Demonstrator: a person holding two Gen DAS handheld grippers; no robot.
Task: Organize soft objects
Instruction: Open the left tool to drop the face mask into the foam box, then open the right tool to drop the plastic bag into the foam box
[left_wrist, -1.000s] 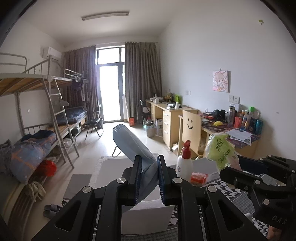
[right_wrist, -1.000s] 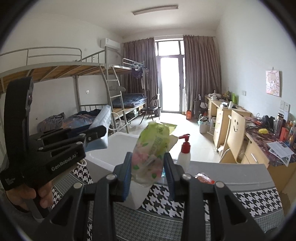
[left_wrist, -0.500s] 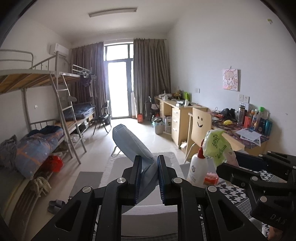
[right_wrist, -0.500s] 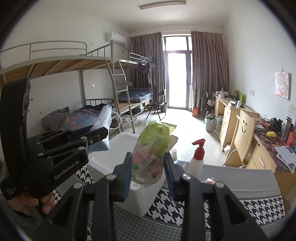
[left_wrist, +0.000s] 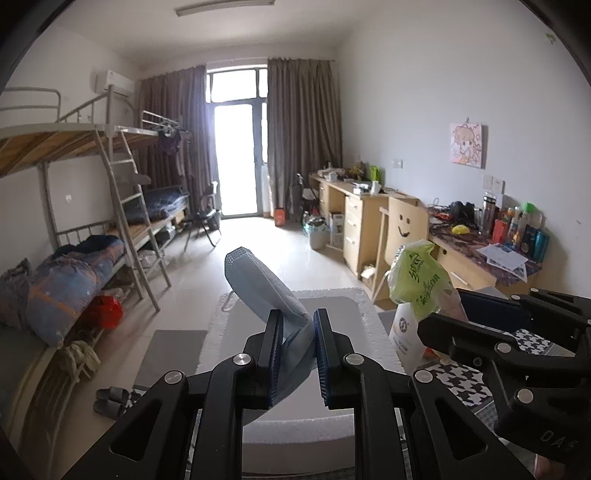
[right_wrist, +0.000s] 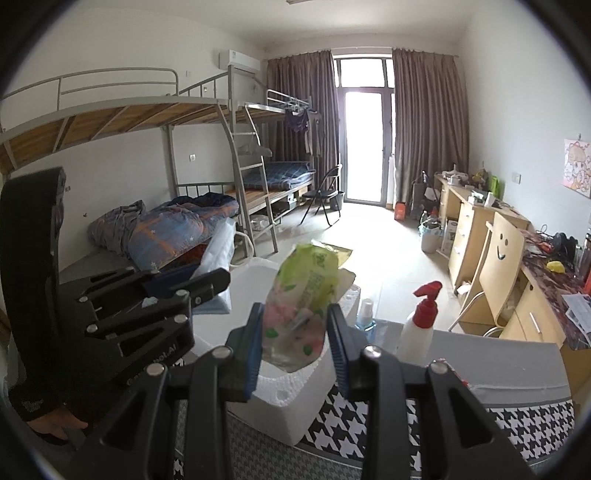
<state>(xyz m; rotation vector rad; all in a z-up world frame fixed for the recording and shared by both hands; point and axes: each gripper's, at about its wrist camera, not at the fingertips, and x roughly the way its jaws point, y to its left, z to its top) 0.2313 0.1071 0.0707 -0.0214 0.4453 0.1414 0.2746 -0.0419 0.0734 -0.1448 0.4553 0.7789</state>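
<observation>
My left gripper (left_wrist: 298, 356) is shut on a pale blue face mask (left_wrist: 264, 286) that sticks up from the jaws, above a white foam box (left_wrist: 295, 428). My right gripper (right_wrist: 295, 350) is shut on a green and pink soft tissue pack (right_wrist: 304, 295), held over the near corner of the foam box (right_wrist: 291, 406). The right gripper and its tissue pack (left_wrist: 419, 282) show at the right of the left wrist view. The left gripper (right_wrist: 207, 286) with the mask (right_wrist: 218, 258) shows at the left of the right wrist view.
A white pump bottle with a red top (right_wrist: 419, 325) and a small blue bottle (right_wrist: 365, 314) stand beyond the box on a table with a houndstooth cloth (right_wrist: 517, 424). Bunk beds (right_wrist: 184, 184) line the left wall; desks and a smiley chair (right_wrist: 498, 258) line the right.
Both grippers have swung to the left and lowered over the foam box, each still holding its item. The pump bottle has slid right in the right wrist view and behind the tissue pack in the left.
</observation>
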